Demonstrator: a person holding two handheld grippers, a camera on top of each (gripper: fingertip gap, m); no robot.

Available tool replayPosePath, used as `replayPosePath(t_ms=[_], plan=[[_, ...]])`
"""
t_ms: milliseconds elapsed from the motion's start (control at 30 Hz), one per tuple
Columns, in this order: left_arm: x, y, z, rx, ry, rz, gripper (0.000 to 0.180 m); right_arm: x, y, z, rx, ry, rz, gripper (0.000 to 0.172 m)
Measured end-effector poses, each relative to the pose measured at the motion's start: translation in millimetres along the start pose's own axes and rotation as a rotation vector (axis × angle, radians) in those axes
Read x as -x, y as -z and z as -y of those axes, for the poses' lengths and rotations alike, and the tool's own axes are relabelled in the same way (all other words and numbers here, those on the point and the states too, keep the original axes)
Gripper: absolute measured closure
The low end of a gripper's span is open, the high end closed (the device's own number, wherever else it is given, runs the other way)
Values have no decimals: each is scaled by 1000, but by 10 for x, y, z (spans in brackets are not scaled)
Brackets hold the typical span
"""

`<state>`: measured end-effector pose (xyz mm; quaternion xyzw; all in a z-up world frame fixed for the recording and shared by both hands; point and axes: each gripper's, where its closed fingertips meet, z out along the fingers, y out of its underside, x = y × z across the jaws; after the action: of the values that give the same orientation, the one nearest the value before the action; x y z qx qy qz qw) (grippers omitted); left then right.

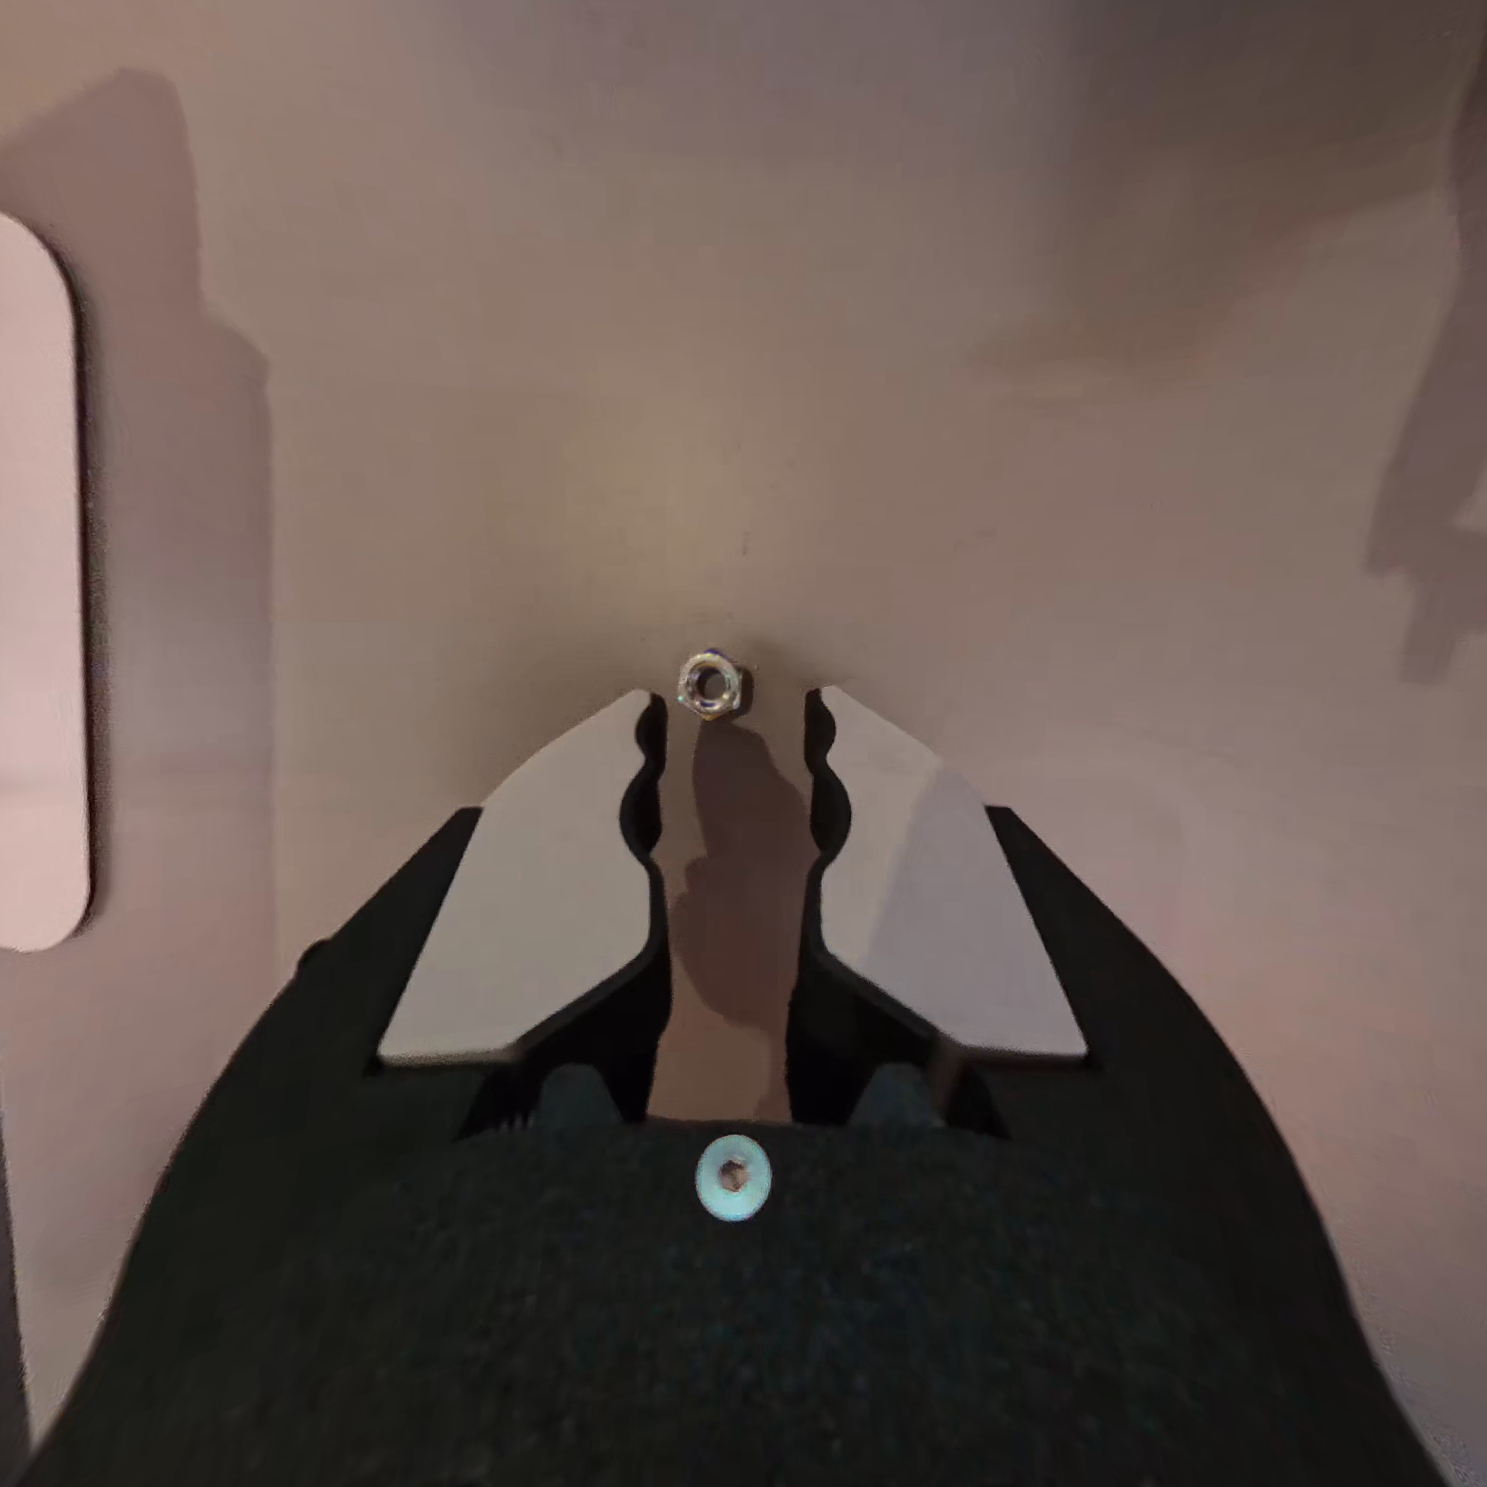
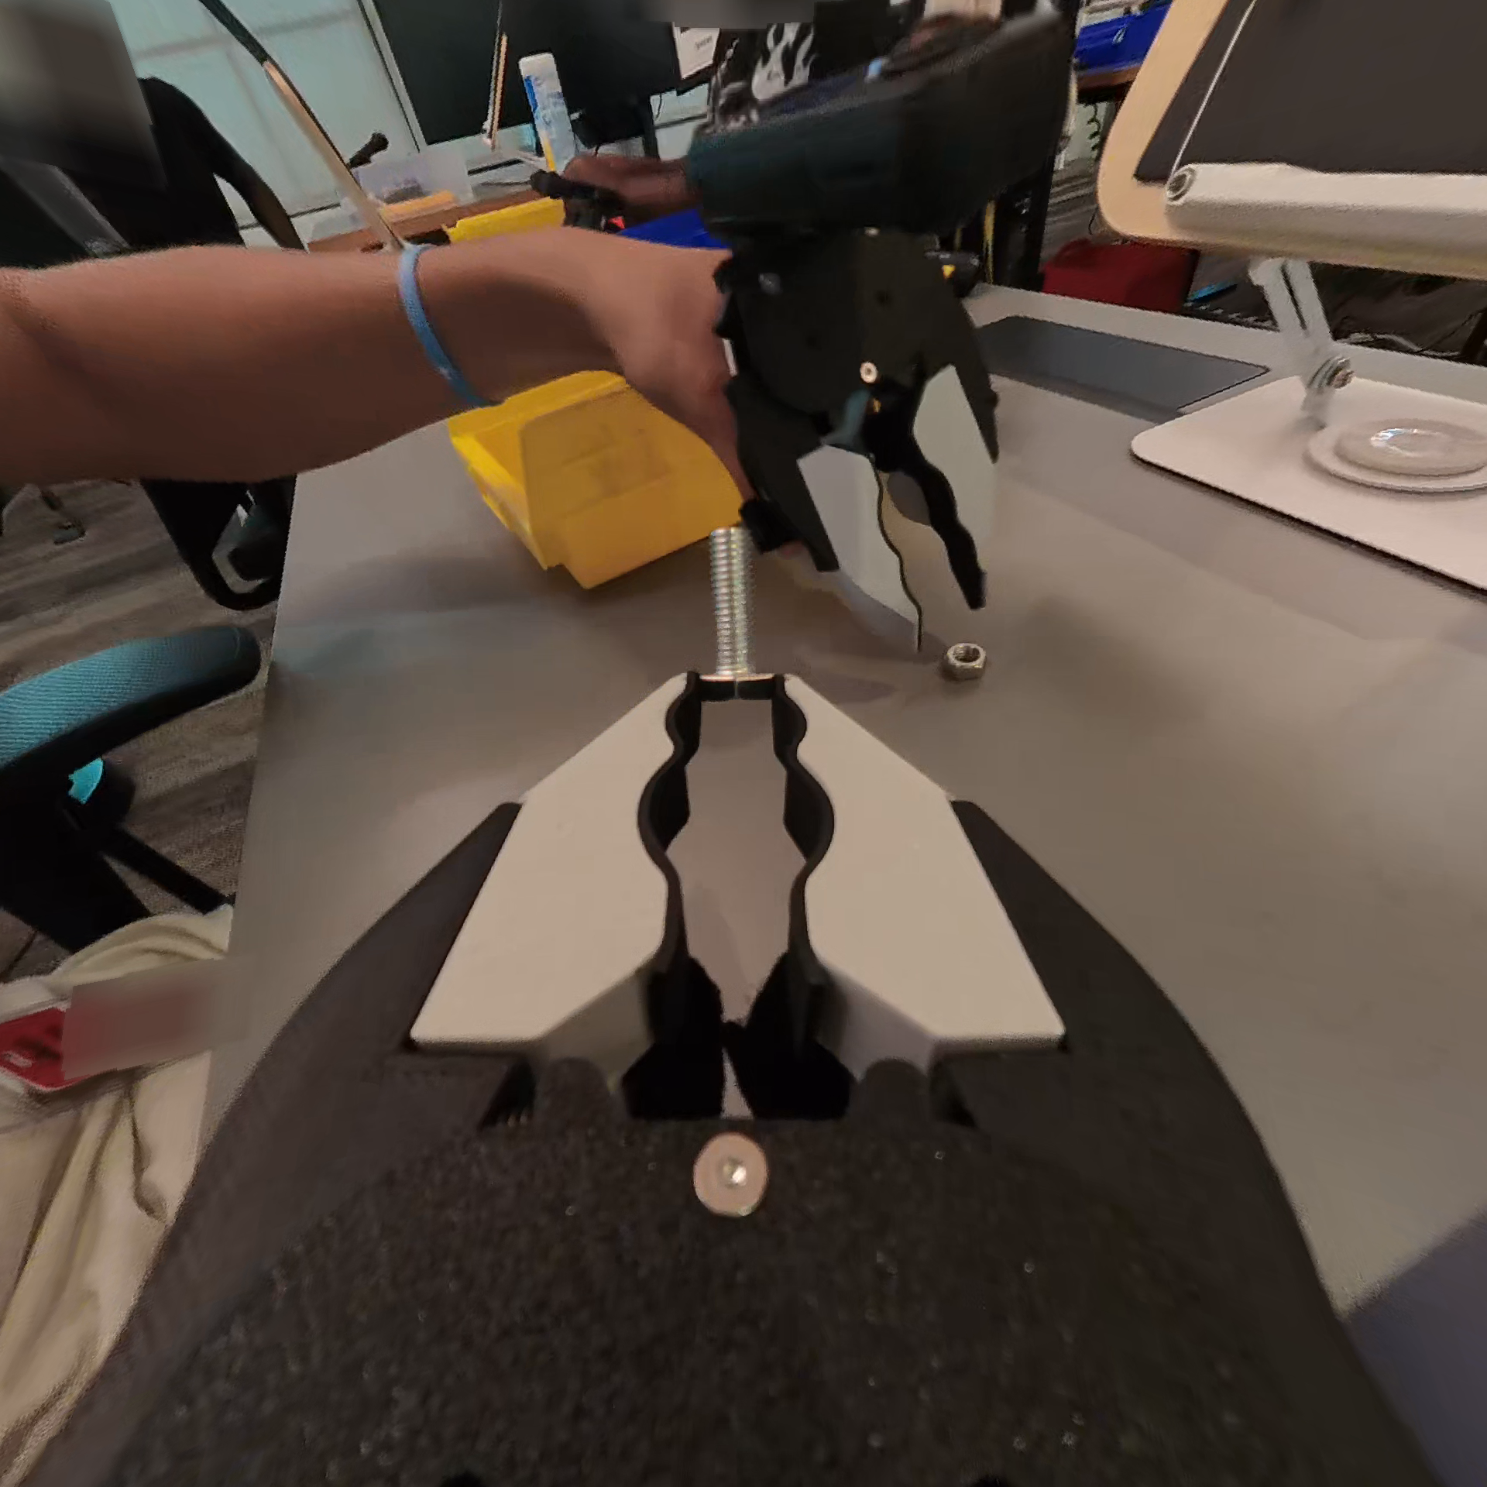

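The left gripper (image 1: 735,698) is spread, its fingertips just short of one silver nut (image 1: 713,685) lying flat on the grey table (image 1: 1046,402). For a sound pinch, the nut would best be centred between the pads. One bolt (image 2: 733,599) is pinched by its head in the right gripper (image 2: 736,684), thread upright. One yellow bin (image 2: 595,475) lies behind.

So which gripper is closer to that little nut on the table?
Left. The left gripper hangs open just above the nut; the right gripper, holding a bolt, sits farther off.
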<state>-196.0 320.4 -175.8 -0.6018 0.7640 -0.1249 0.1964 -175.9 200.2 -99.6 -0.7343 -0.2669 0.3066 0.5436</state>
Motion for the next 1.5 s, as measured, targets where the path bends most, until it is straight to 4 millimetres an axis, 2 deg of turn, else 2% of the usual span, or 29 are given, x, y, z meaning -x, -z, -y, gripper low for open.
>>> replayPosePath(t_ms=[133,267,300,333,467,533,633,733,833,900,1000,1367,1500], plan=[[76,-116,-46,35,-94,-9,148,41,-9,4,-2,5,25,155],[91,-214,-58,28,-117,-90,148,26,-3,-5,-3,-15,36,154],[78,-233,-64,28,-111,-119,150,8,-4,-16,2,-19,29,155],[56,-239,-63,23,-104,-154,163,-31,-5,-37,12,-21,6,155],[60,-220,-86,43,-114,-173,164,-190,-21,-132,53,-11,-93,155],[57,-104,16,-3,-67,-165,164,-247,-37,-150,65,24,-141,155],[-46,346,442,-210,42,-192,164,-348,-49,-51,39,101,-227,155],[-283,897,856,-407,70,-239,164,-375,-31,113,-28,144,-276,155],[-594,1151,1008,-428,-12,-254,164,-265,9,283,-113,176,-275,155],[-749,1193,1036,-402,-49,-260,164,-191,45,378,-149,213,-276,155],[-867,1242,1083,-399,-77,-265,164,-118,65,403,-158,245,-262,155],[-917,1215,1114,-318,-115,-267,164,-78,85,374,-113,307,-263,155],[-910,1195,1149,-285,-7,-294,164,-117,126,378,-96,332,-304,155]])
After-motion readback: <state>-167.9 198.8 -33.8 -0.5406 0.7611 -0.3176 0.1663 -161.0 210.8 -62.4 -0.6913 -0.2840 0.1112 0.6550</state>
